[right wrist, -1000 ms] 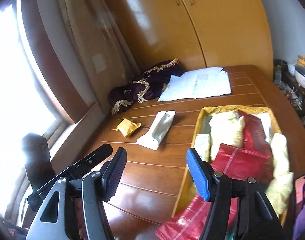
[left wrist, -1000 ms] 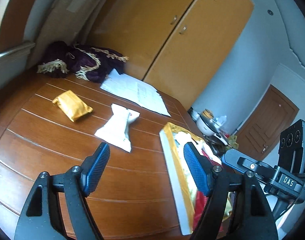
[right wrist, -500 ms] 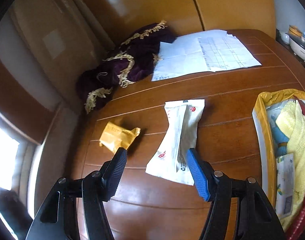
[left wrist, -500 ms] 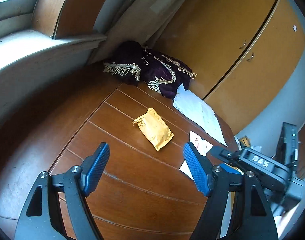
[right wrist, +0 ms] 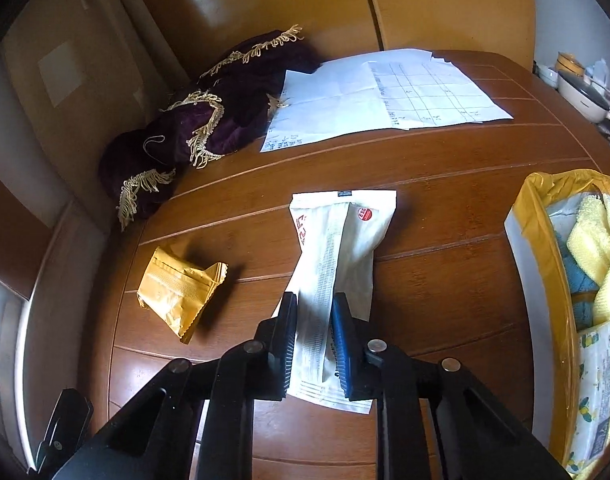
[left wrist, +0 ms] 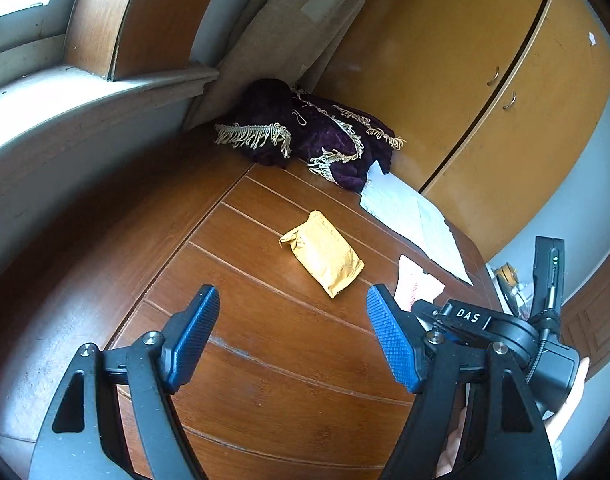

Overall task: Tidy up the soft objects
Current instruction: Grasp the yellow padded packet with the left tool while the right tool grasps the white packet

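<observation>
The right gripper [right wrist: 314, 334] is pinched tight on the near end of the white packet [right wrist: 341, 264], its blue pads [right wrist: 291, 332] pressing the wrapper in from both sides while the rest of the packet lies flat on the wooden table [right wrist: 445, 292], pointing away toward the sheets of paper [right wrist: 381, 96]. Just left of it sits the gold packet [right wrist: 179, 290], crumpled, apart from the white one. Over on the right edge, the yellow-rimmed basket [right wrist: 541, 248] holds a yellow cloth [right wrist: 593, 240], something blue and a printed pack. A purple fringed cloth [right wrist: 209, 128] is heaped at the far left corner, touching the paper. From the left wrist view, the left gripper [left wrist: 291, 340] hangs over the table with its fingers spread wide and nothing between them; the gold packet [left wrist: 323, 258] lies ahead of it, closer to the right finger, and the right tool's black body [left wrist: 497, 328] shows at the right side.
</observation>
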A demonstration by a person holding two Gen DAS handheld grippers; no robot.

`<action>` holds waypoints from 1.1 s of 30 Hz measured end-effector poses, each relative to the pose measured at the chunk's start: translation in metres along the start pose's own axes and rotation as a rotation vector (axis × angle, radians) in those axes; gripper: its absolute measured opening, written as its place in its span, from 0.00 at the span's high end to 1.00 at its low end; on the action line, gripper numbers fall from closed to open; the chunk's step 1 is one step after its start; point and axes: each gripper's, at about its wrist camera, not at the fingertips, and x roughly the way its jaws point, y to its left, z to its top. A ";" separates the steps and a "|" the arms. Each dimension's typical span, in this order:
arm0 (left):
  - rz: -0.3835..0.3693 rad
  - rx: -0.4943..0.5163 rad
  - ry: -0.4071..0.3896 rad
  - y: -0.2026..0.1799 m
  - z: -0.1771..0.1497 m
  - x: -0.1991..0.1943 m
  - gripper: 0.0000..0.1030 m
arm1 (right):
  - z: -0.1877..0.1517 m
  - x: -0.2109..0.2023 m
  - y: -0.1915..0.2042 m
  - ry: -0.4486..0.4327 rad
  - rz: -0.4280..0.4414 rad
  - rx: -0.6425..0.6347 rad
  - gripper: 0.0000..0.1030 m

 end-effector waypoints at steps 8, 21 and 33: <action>-0.008 -0.021 0.163 -0.010 0.010 0.028 0.26 | 0.000 -0.010 -0.009 -0.030 0.011 0.036 0.85; 0.080 -0.050 0.266 -0.036 0.047 0.094 0.26 | -0.006 0.004 -0.008 0.015 0.058 0.056 0.80; 0.187 0.021 0.311 -0.058 0.060 0.146 0.26 | -0.005 0.011 -0.018 0.072 0.185 0.098 0.78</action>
